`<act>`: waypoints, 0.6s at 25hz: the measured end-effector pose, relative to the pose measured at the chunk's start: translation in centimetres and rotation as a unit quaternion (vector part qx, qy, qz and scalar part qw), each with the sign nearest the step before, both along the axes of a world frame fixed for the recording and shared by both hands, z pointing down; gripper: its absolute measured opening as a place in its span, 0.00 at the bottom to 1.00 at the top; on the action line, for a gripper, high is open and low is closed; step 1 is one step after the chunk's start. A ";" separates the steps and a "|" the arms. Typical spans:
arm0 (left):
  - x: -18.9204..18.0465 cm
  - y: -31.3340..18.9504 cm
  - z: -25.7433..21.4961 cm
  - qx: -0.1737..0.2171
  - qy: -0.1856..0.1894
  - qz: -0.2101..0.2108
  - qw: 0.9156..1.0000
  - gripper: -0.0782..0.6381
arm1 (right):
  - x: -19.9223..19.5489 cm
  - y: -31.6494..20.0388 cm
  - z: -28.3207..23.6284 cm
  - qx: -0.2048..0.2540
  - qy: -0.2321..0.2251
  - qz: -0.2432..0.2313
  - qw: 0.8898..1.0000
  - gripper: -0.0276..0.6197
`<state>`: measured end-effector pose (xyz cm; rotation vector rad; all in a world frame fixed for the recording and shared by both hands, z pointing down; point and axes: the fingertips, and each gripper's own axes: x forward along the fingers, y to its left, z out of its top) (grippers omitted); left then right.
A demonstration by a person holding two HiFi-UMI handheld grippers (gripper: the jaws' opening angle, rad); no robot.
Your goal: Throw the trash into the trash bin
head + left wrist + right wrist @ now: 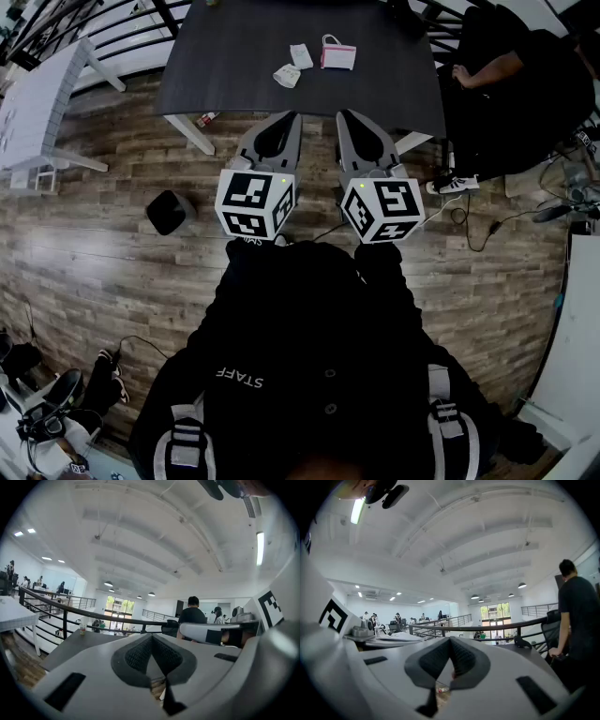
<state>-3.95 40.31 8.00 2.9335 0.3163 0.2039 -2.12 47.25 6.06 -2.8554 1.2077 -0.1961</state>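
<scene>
Both claws, left (284, 120) and right (353, 120), hover at the near edge of the dark surface (225, 56), jaws together and empty. The trash lies farther in on that surface: crumpled paper (287, 75), nearest the left claw, a white packet (301, 55) and a pink-trimmed bag (337, 53). The black trash bin (169, 212) stands on the floor below its near-left corner.

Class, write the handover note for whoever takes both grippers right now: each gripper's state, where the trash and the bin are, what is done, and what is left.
Left gripper: shut, empty, held just short of the dark table's near edge.
Right gripper: shut, empty, beside the left one.
Trash: crumpled paper, white packet and small pink-edged bag, all on the table.
Bin: black trash bin on the wood floor, to the person's left.
Done: no piece picked up.
Left: grasp each piece and drop it in the bin.
</scene>
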 end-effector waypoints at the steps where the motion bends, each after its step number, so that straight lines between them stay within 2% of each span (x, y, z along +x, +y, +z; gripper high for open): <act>1: 0.1 -0.3 0.0 -0.001 0.001 0.001 1.000 0.11 | 0.1 -0.3 0.0 -0.001 0.001 0.001 1.000 0.07; 8: 0.5 -1.2 1.3 -0.008 -0.010 0.009 1.000 0.11 | 0.5 -1.2 0.9 0.009 -0.011 0.003 1.000 0.07; 15: 0.2 -3.2 3.6 -0.018 -0.031 0.013 0.999 0.11 | 0.3 -3.2 2.8 -0.006 -0.022 0.004 1.000 0.07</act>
